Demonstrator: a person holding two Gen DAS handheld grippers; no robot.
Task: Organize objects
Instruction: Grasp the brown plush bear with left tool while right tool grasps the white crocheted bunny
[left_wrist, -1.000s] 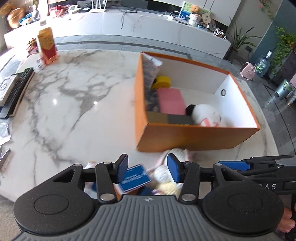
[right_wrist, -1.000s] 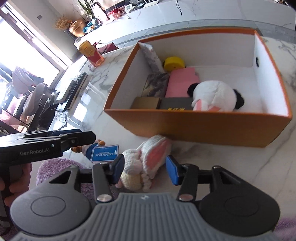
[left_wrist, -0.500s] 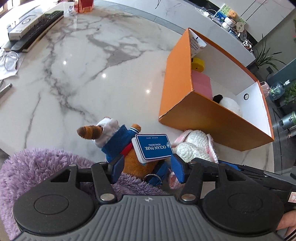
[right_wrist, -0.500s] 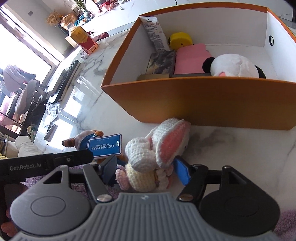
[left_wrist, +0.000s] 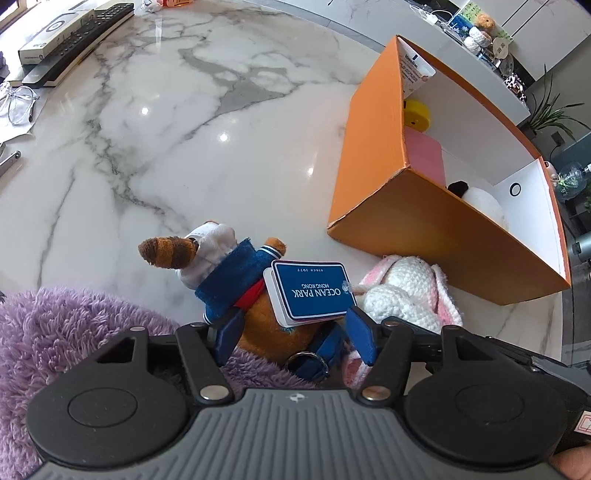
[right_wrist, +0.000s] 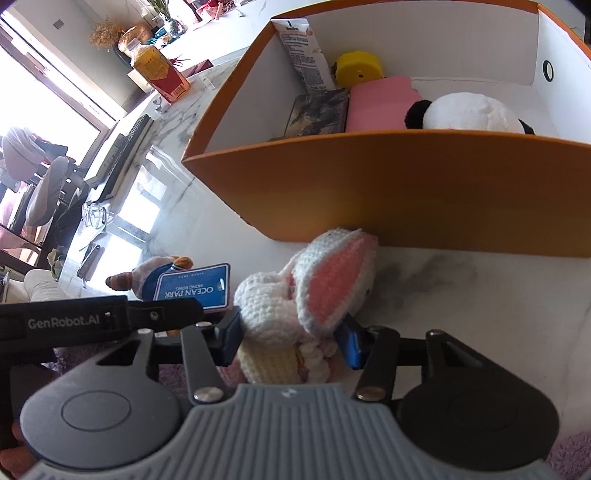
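Right wrist view: the crochet bunny (right_wrist: 295, 306) lies on the marble table (right_wrist: 480, 295) just outside the orange box (right_wrist: 388, 192), its ears touching the box's near wall. The right gripper (right_wrist: 291, 338) has just been closing, with the bunny's body between its jaws; the pads sit against the yarn on both sides, so I judge it gripped, though loosely. The bunny looks light, soft and squashy, not fragile; the firm stuffed body is the place to hold, since the floppy ears would slip. Farther from the box, the fox plush (left_wrist: 229, 277) in a blue jacket, with a stiff blue tag (left_wrist: 310, 291), lies beside the bunny, partly on a purple rug (left_wrist: 55, 332). The left gripper (left_wrist: 293, 334) has just been opening and straddles the fox's orange body without pressing it. Inside the box are a panda (right_wrist: 469, 114), a pink block (right_wrist: 384, 103) and a yellow toy (right_wrist: 360, 66).
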